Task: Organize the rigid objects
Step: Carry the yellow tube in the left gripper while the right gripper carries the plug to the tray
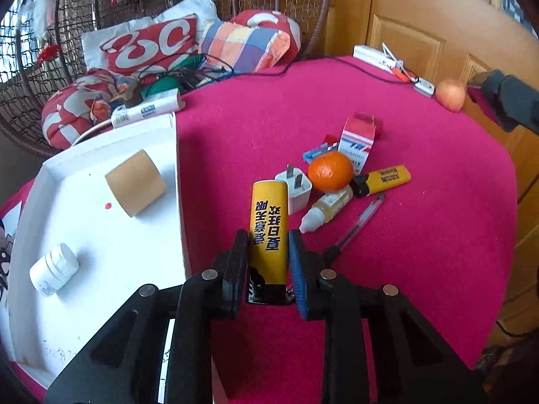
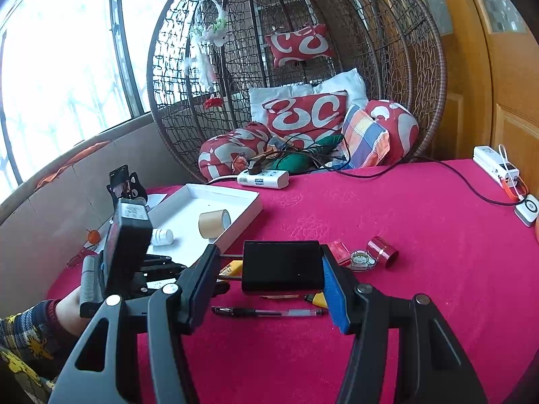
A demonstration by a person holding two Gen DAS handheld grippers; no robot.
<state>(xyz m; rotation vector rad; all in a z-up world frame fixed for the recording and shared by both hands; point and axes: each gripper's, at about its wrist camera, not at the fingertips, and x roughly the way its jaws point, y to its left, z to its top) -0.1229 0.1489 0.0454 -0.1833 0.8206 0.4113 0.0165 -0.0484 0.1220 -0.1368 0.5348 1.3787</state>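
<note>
The left gripper (image 1: 268, 262) is clamped on a yellow plastic lighter (image 1: 269, 225), just right of the white tray's (image 1: 177, 181) right edge; the right gripper (image 2: 269, 269) grips what looks like a black rectangular block (image 2: 281, 267) above the red-clothed table (image 2: 404, 219)

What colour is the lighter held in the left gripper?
Yellow with dark lettering; the lighter shows best in the left wrist view.

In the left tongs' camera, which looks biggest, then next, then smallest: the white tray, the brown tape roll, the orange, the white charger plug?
1. white tray
2. brown tape roll
3. orange and white charger plug: these look about alike, so no ranking between them.
</note>
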